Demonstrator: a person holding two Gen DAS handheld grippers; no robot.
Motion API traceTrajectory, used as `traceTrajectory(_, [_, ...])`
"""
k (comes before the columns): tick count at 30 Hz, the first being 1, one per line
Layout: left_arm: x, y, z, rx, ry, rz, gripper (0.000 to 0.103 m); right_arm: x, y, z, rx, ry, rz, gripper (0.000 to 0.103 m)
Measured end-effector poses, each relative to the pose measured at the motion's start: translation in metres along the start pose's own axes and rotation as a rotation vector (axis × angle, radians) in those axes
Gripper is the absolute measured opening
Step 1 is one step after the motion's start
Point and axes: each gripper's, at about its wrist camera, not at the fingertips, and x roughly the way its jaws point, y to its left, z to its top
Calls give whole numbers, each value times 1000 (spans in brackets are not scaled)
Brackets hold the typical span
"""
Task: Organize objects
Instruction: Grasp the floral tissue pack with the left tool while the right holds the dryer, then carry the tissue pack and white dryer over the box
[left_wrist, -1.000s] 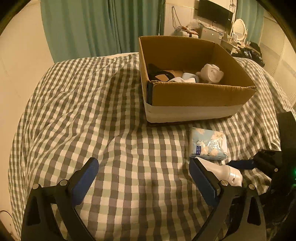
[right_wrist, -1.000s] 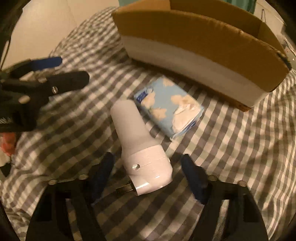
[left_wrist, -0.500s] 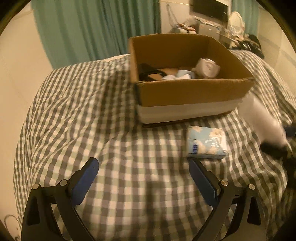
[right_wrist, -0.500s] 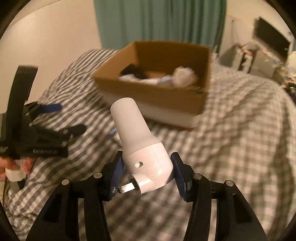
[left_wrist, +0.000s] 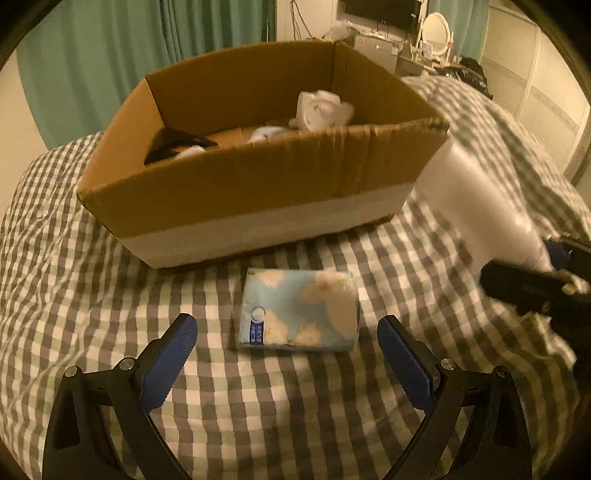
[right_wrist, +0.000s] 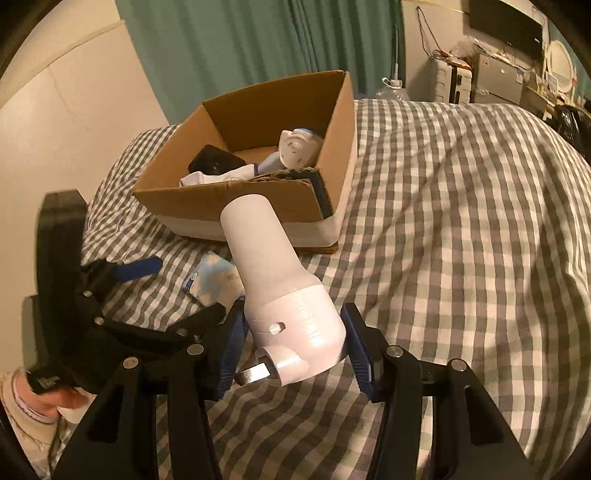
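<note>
With several items already in the box (right_wrist: 280, 206), the right gripper (right_wrist: 291, 343) clamps the white device (right_wrist: 280, 291) above the bed (right_wrist: 461, 240), while the left gripper's (left_wrist: 288, 356) fingers (left_wrist: 168, 360) gape around the tissue pack (left_wrist: 299, 310), still unboxed.

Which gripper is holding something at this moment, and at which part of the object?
The right gripper holds the white plug-in device by its wide base, near the metal prong. The left gripper is open and holds nothing; the tissue pack lies on the bedspread.
</note>
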Motion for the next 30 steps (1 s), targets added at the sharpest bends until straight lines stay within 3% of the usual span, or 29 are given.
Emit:
traceTrajectory(14, [52, 7, 18, -69, 94, -11, 100, -1, -1, -1, 1, 0, -65, 51])
traceTrajectory(21, [57, 7, 28, -75, 69, -16, 100, 4, 0, -1, -7, 19, -91, 51])
traceTrajectory(23, [55, 8, 27, -70, 58, -16, 95, 6, 0, -3, -5, 23, -92, 51])
traceTrajectory(25, [51, 8, 26, -64, 52, -19, 75, 6, -1, -4, -3, 27, -95, 51])
traceTrajectory(30, [30, 3, 21, 13, 42, -17, 75, 4, 2, -11, -8, 26, -105, 51])
